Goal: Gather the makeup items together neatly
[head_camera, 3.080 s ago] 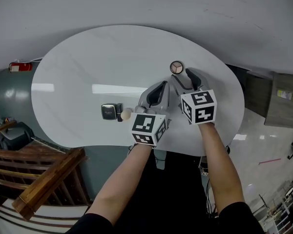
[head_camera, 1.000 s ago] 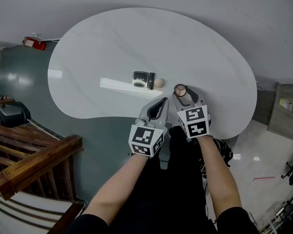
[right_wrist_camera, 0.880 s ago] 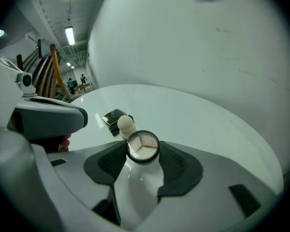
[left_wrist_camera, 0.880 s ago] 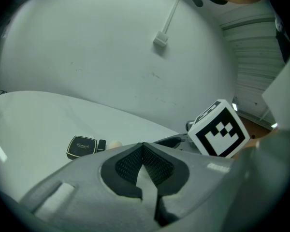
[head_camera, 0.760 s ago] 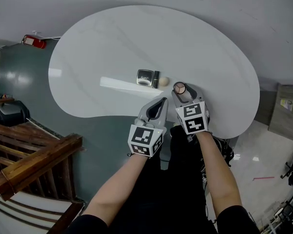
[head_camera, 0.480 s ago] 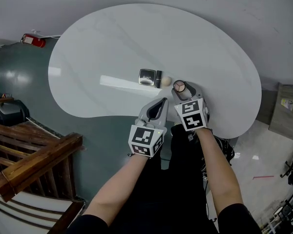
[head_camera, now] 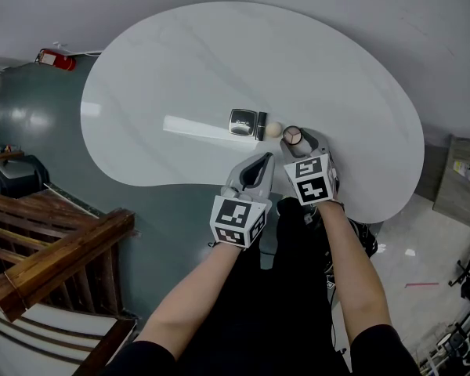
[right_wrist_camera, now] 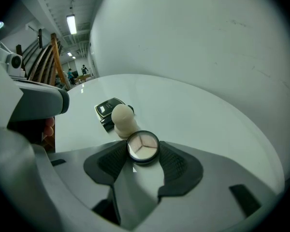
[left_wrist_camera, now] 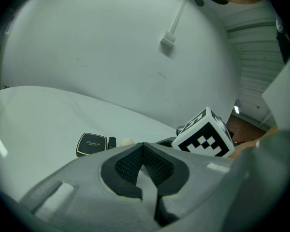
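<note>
The left gripper, jaws closed and empty, hovers near the white table's front edge. Beside it, the right gripper clasps a round three-shade powder compact, just beside a beige makeup sponge. Beyond the sponge, in a row, lie a black tube and a square black compact.

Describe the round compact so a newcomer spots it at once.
On the white table, makeup lies in a short row. The round compact is at its right end, in the right gripper. Its black rim and three wedges set it apart from the square compact and beige sponge.
</note>
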Action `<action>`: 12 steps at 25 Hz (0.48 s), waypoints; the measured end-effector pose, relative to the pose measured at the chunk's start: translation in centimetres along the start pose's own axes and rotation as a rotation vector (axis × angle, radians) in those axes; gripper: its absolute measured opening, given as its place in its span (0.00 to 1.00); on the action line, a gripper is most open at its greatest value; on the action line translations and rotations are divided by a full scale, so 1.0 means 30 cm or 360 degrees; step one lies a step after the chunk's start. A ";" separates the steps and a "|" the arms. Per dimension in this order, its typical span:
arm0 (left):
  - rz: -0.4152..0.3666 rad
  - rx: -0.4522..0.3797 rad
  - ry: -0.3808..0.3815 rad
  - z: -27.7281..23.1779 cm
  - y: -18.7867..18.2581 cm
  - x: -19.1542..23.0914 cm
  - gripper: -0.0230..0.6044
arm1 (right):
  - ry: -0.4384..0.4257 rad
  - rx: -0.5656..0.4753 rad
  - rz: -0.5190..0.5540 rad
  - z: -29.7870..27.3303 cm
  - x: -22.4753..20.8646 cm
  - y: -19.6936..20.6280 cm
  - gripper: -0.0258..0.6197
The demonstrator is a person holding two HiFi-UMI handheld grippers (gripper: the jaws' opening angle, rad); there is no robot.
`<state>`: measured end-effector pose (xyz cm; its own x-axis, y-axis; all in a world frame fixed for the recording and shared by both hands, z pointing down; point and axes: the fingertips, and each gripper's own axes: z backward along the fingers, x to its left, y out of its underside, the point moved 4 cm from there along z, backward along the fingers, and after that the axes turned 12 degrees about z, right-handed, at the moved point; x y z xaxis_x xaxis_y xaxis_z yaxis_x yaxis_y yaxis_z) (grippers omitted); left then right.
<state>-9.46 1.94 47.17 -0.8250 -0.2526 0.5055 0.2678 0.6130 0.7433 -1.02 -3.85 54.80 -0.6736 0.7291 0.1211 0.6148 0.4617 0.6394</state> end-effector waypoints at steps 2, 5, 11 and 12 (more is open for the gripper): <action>0.0003 -0.0003 0.0000 -0.001 -0.003 0.003 0.05 | -0.0005 0.0001 -0.0003 -0.002 0.001 -0.001 0.38; 0.0006 -0.0003 0.0000 -0.002 -0.004 0.003 0.05 | -0.0028 -0.0006 -0.0011 -0.005 0.002 -0.002 0.38; 0.0034 -0.0008 0.0006 0.013 -0.001 0.006 0.05 | -0.0053 -0.0004 -0.0104 0.016 0.012 0.011 0.43; 0.0033 -0.0011 0.0009 0.018 -0.003 0.004 0.05 | -0.0034 -0.0010 -0.0120 0.034 0.009 0.016 0.43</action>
<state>-9.85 2.25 46.93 -0.8165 -0.2442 0.5232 0.2880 0.6130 0.7357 -0.48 -2.93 54.35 -0.7087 0.7032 0.0565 0.5602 0.5123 0.6509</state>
